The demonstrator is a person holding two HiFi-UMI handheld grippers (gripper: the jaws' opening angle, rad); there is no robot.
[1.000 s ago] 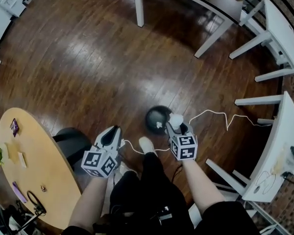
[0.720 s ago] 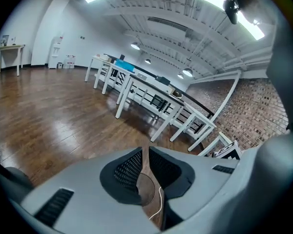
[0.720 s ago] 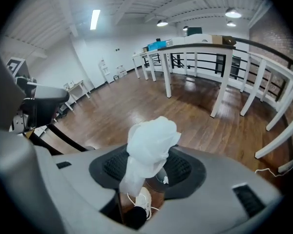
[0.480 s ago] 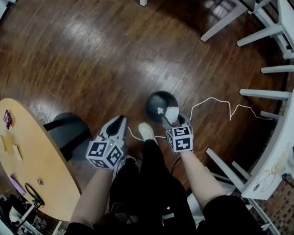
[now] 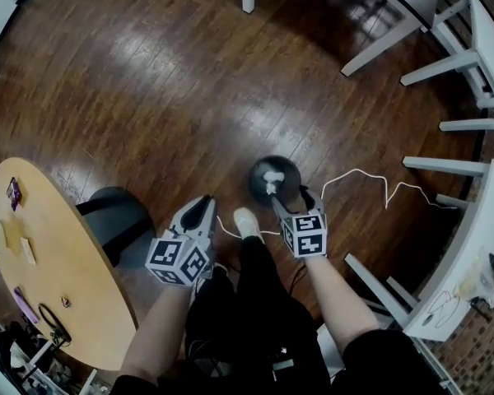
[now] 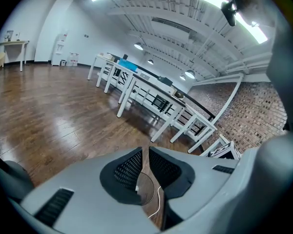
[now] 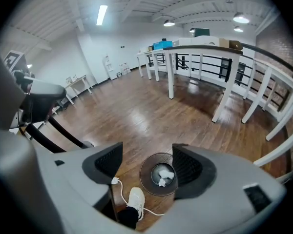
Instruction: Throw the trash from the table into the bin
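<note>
Lying inside the bin (image 7: 145, 174): crumpled white trash (image 7: 166, 174). Hovering above, the right gripper (image 7: 147, 163), jaws having just been opening, wide apart, nothing between. Holding nothing in the left gripper (image 6: 145, 162), jaws together to a slit. Risking, likely, snagging the floor cable (image 5: 361, 171) and toppling the bin on turning away.
</note>
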